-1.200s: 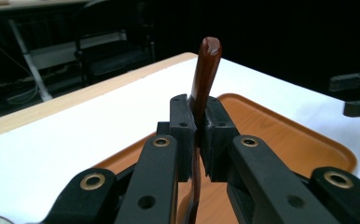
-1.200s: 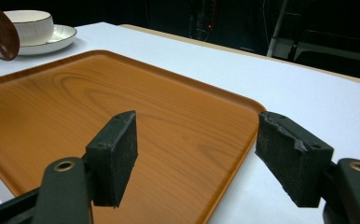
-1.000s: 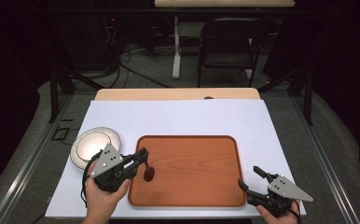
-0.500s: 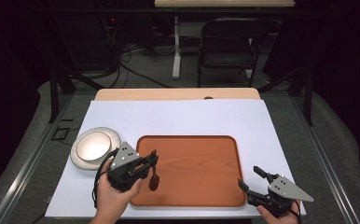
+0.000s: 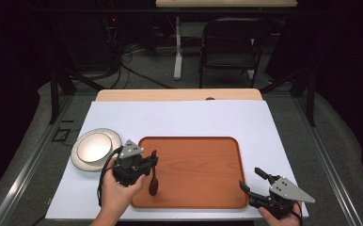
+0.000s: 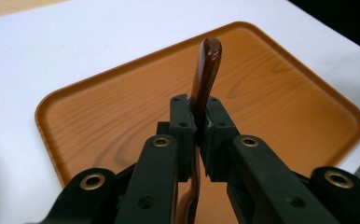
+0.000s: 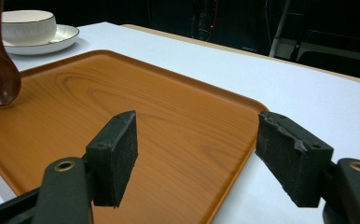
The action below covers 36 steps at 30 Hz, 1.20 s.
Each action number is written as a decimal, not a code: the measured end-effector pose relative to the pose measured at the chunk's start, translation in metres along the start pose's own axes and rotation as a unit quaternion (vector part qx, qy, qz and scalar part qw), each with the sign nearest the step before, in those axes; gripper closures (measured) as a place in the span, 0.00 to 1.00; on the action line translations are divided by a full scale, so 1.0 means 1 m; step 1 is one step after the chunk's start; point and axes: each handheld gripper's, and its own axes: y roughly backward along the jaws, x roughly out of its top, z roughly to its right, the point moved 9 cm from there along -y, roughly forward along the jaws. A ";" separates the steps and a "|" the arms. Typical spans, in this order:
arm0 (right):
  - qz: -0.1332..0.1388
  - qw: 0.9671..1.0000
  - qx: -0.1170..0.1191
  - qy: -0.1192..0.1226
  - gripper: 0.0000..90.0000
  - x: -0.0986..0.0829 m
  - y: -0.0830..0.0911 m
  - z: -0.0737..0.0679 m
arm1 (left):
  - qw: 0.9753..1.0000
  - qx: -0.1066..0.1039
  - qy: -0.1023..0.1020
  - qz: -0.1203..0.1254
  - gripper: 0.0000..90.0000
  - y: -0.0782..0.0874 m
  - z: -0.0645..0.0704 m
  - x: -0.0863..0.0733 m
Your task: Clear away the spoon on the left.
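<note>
A dark brown wooden spoon (image 5: 152,178) hangs over the left end of the orange-brown tray (image 5: 203,155), bowl end down, held by its handle. My left gripper (image 5: 150,163) is shut on the spoon (image 6: 204,79), whose handle tip sticks out beyond the jaws above the tray (image 6: 285,107). In the right gripper view the spoon's bowl (image 7: 0,79) hovers just above the tray (image 7: 169,121). My right gripper (image 5: 251,181) stands open at the tray's near right corner, and the right gripper (image 7: 197,154) has nothing between its fingers.
A white bowl on a white plate (image 5: 95,149) sits left of the tray on the white table top (image 5: 179,117); the bowl (image 7: 23,24) also appears far off. A folding chair (image 5: 229,42) and cables lie beyond the table.
My left gripper has carried the spoon rightward from beside the bowl to over the tray's left end and turned it bowl-down. The right gripper has stayed put.
</note>
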 end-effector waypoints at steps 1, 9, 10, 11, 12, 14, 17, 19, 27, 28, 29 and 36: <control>-0.001 1.000 0.001 -0.002 0.32 0.000 0.000 0.000 | 1.000 -0.002 0.007 -0.002 0.93 -0.002 -0.002 0.000; 0.000 1.000 0.000 -0.002 0.32 0.000 -0.001 0.000 | 0.998 -0.023 0.052 -0.024 0.93 -0.020 -0.019 0.003; -0.001 1.000 0.000 -0.002 0.32 0.000 -0.001 0.000 | 0.998 -0.024 0.058 -0.027 0.93 -0.023 -0.021 0.003; -0.001 1.000 0.000 -0.002 0.32 0.000 -0.001 0.000 | 0.997 -0.023 0.061 -0.028 0.93 -0.025 -0.023 0.003; -0.001 1.000 0.000 -0.001 0.32 0.000 -0.002 0.000 | 0.997 -0.023 0.065 -0.031 0.93 -0.028 -0.026 0.004; -0.001 1.000 0.002 -0.001 0.32 0.000 -0.002 -0.001 | 0.996 -0.026 0.080 -0.038 0.92 -0.035 -0.032 0.003; -0.001 1.000 0.001 0.001 0.32 0.000 -0.002 -0.001 | 0.995 -0.025 0.087 -0.044 0.92 -0.039 -0.036 0.003; 0.000 1.000 0.000 0.000 0.32 0.000 -0.001 0.000 | 0.994 -0.023 0.096 -0.045 0.91 -0.044 -0.041 0.002; 0.000 1.000 0.001 0.002 0.32 0.000 -0.001 0.000 | 0.989 -0.024 0.132 -0.054 0.90 -0.059 -0.055 -0.003; 0.000 1.000 0.001 0.002 0.32 0.000 -0.001 0.000 | 0.989 -0.023 0.137 -0.058 0.90 -0.061 -0.057 -0.004; 0.000 1.000 0.001 0.001 0.32 0.000 -0.001 0.000 | 0.988 -0.023 0.139 -0.060 0.90 -0.063 -0.058 -0.004; 0.003 1.000 -0.001 0.002 0.32 0.001 0.000 0.001 | 0.985 -0.017 0.158 -0.066 0.89 -0.073 -0.065 -0.009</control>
